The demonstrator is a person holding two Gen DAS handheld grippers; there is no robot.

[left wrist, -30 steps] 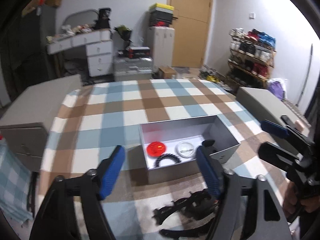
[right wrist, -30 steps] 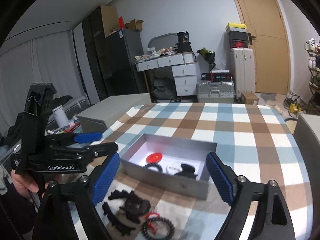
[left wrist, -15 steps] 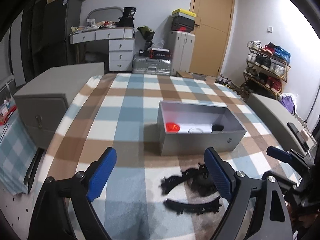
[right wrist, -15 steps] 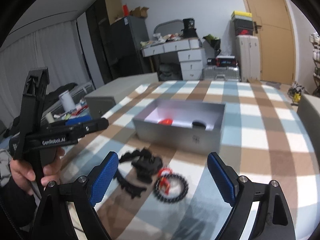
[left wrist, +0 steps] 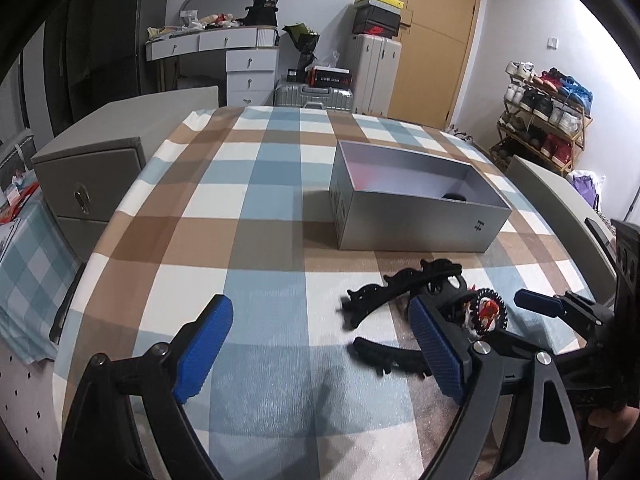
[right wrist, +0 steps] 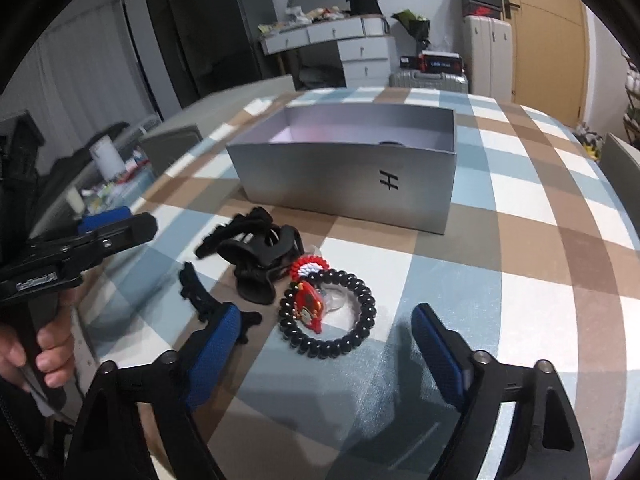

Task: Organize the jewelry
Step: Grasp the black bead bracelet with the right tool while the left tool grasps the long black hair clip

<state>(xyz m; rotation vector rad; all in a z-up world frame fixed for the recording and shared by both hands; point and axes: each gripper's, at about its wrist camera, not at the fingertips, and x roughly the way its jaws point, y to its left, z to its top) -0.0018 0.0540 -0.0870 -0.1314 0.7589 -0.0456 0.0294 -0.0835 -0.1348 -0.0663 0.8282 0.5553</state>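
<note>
A silver open box (right wrist: 344,172) stands on the checked tablecloth; it also shows in the left wrist view (left wrist: 416,220), with a dark item just visible inside. In front of it lie black hair clips (right wrist: 260,260), a black beaded bracelet (right wrist: 352,344) with a red charm (right wrist: 310,306), and a red-white round piece (right wrist: 310,268). The clips (left wrist: 400,284) and bracelet (left wrist: 486,314) show in the left wrist view too. My right gripper (right wrist: 326,352) is open just above and before the bracelet. My left gripper (left wrist: 320,344) is open, left of the pile, empty.
Grey cabinets stand at the table's left (left wrist: 100,168) and right (left wrist: 552,192). A desk with drawers (left wrist: 224,60), suitcases (left wrist: 372,72) and a shoe rack (left wrist: 548,116) are behind. The table edge curves near on the left.
Both grippers have dropped lower and pulled back from the box toward the jewelry pile in front of it. The right gripper now hangs close over the bracelet. Both stay open.
</note>
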